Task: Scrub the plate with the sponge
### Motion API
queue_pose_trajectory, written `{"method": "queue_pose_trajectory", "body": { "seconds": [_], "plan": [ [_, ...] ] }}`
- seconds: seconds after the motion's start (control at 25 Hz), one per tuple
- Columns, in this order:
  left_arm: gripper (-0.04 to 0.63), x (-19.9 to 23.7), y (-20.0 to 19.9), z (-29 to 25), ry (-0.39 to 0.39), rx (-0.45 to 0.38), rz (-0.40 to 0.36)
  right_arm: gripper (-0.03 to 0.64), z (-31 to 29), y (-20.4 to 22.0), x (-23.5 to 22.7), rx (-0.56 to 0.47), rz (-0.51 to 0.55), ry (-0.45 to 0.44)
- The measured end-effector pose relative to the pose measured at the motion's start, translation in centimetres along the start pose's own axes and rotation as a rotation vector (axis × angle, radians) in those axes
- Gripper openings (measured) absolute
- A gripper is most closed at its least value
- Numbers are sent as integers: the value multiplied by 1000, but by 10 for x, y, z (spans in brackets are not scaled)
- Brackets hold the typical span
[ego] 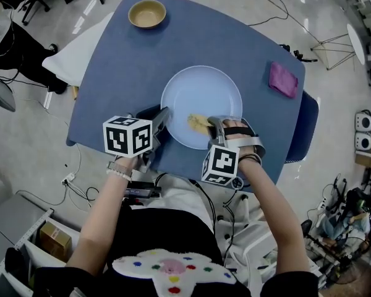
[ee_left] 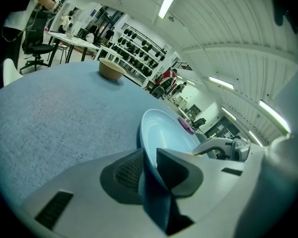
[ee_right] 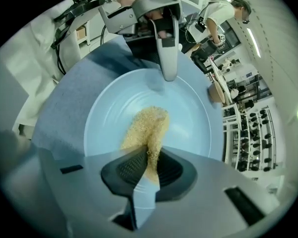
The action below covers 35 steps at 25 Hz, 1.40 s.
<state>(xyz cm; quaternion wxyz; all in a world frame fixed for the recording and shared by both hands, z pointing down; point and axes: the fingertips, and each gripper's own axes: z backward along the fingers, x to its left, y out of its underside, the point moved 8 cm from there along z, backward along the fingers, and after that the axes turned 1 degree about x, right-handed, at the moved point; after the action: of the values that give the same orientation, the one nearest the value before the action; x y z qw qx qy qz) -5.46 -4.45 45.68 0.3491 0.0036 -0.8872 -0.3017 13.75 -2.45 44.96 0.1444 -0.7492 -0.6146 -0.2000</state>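
Pale blue plate point(ego: 201, 94) at mid table point(ego: 111, 73), coarse tan sponge point(ego: 198, 122) lying on it.
Right gripper point(ego: 214, 126) pinches the sponge's edge; left gripper point(ego: 163, 121) clamps the plate's rim. Both grippers cover the plate's near rim.

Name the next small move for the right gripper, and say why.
Probably sweep the sponge across the plate toward its far side. The right gripper is shut on the sponge, which rests on the plate's half nearest the person. The left gripper clamps the plate's rim, so it should hold steady. Most of the plate lies beyond the sponge.
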Motion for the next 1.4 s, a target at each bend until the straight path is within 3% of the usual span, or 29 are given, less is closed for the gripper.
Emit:
{"method": "queue_pose_trajectory", "body": {
  "seconds": [0.36,0.72,1.04,1.4],
  "plan": [
    [86,0,-2,0,6,7,-3,44,-13,25,-26,152,-88,72],
    [86,-1,1,0,7,7,-2,44,-38,33,-56,209,-139,136],
    [87,-1,1,-1,8,8,-2,43,-51,22,-79,178,-80,171],
    [95,1,0,-2,10,20,-24,41,-40,1,-63,101,-19,164]
  ]
}}
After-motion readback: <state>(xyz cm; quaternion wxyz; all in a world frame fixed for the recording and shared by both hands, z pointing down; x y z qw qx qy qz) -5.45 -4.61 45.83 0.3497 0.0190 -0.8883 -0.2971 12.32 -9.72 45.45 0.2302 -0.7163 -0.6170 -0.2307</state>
